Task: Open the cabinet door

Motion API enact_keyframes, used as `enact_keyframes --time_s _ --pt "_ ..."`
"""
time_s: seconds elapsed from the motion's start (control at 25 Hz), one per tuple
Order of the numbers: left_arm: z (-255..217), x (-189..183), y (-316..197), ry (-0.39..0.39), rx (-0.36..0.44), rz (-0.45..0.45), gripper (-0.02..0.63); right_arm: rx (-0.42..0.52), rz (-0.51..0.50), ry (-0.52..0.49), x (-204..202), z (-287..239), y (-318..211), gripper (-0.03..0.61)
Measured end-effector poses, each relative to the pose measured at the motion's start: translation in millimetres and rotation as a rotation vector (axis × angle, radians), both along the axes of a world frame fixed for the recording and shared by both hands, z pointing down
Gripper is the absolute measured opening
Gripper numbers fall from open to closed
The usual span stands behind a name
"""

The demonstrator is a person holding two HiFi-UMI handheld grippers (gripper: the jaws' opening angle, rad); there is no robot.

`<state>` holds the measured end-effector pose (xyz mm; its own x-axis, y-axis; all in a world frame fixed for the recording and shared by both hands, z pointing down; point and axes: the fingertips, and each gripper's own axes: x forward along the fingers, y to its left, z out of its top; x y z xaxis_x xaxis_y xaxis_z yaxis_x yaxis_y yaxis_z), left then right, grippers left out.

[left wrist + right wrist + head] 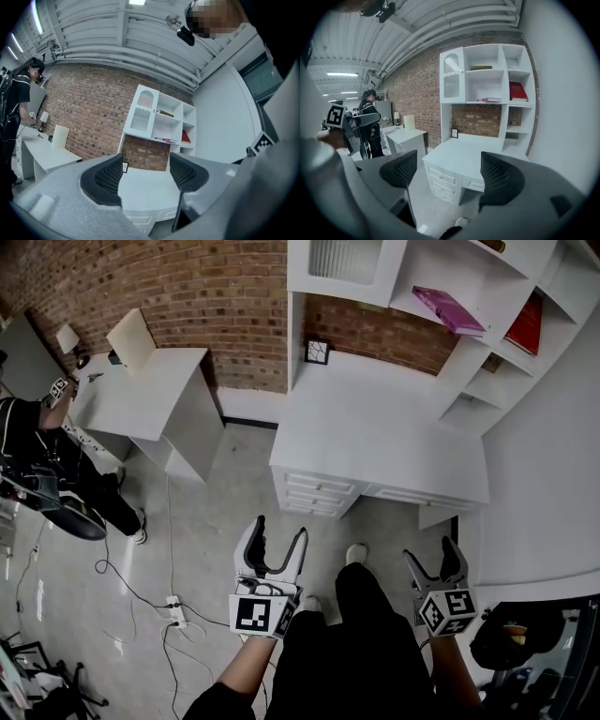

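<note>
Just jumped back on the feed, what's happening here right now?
A person stands facing the white desk, a gripper in each hand. The left gripper and right gripper are both open and empty, held low, short of the desk. The cabinet door, up at the left above the desk, is shut and untouched; opening has not begun.

The counter (375,427) stands ahead of me, backed against the wall (206,296). The shelves (464,371) rise over the counter's back edge, with the cabinet door (342,259) above its back left. A frame (318,352) stands on the counter's back left corner, and drawers (314,491) fill its front left. A second counter (141,390) lies left of the counter, with a person (37,451) beyond it.
</note>
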<state>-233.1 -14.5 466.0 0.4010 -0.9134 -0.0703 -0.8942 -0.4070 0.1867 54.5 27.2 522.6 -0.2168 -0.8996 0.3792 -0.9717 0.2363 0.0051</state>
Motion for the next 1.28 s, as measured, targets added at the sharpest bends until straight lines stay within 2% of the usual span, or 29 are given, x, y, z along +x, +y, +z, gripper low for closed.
enact_keyframes --time_s 0.28,0.4,0.52,0.88,1.04,1.16,1.28 --pt "6.7 3.6 -14.3 -0.038 -0.007 -0.048 0.308 0.000 -0.044 -0.043 5.0 23.7 -31.8 0.419" --pt "5.8 0.3 -30.3 -0.034 -0.027 -0.077 0.308 0.019 -0.059 -0.057 5.1 20.5 -53.3 0.419" --pt "2.0 7.7 -48.7 -0.054 -0.020 -0.070 0.308 0.035 -0.053 -0.061 13.3 16.0 -75.2 0.419" --pt "-7.0 59.3 -134.7 -0.060 -0.006 -0.027 0.308 0.028 -0.022 -0.077 50.8 15.6 -160.2 0.419" --pt "-11.5 81.8 -181.1 -0.091 -0.002 -0.029 0.308 0.032 -0.013 -0.081 75.5 13.9 -204.9 0.419" --pt "-14.9 97.8 -216.4 -0.080 -0.017 -0.032 0.308 0.031 -0.017 -0.084 90.3 11.5 -238.4 0.419" --pt "-15.7 117.9 -243.3 -0.115 -0.009 -0.028 0.308 0.033 -0.022 -0.090 107.1 12.4 -267.0 0.419"
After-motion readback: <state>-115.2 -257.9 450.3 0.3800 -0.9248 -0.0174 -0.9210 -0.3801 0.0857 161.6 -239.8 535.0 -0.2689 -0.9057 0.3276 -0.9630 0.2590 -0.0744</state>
